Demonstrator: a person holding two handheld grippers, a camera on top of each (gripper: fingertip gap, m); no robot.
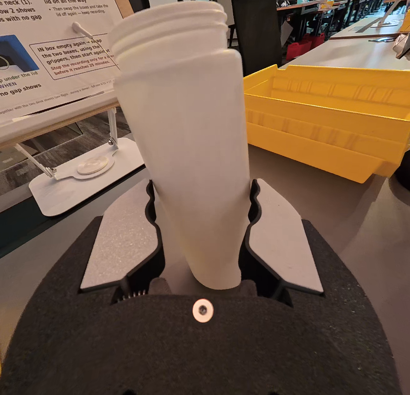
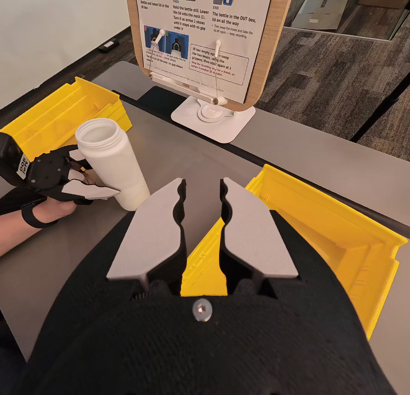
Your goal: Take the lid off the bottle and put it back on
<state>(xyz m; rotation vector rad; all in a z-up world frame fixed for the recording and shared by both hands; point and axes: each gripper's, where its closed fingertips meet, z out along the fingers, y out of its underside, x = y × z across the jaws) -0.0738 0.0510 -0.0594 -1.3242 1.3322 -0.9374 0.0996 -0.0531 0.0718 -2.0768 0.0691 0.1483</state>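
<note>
Grey-faced fingers of the left tool (image 1: 200,207) were clamped on the lower body of the white bottle (image 1: 184,140), one finger pressed to each side. The bottle stood with its threaded neck bare and its mouth uncovered; in the right wrist view the bottle (image 2: 111,162) appeared at centre left, base on the grey counter (image 2: 177,158), and what showed of its inside looked white and bare. No lid could be made out in either view.

The right tool (image 2: 202,182) hung with its fingers parted and nothing between them, above the near corner of a yellow bin (image 2: 321,240) at lower right. Much of that bin was hidden behind the tool, so its contents could not be fully told; the visible floor showed only yellow plastic. A second yellow bin (image 2: 66,109) lay at upper left of that view, behind the bottle, partly blocked by the left tool and the hand (image 2: 55,209) holding it.

An instruction board (image 2: 199,41) on a white stand (image 2: 213,120) stood at the counter's far edge, its top cut off.
</note>
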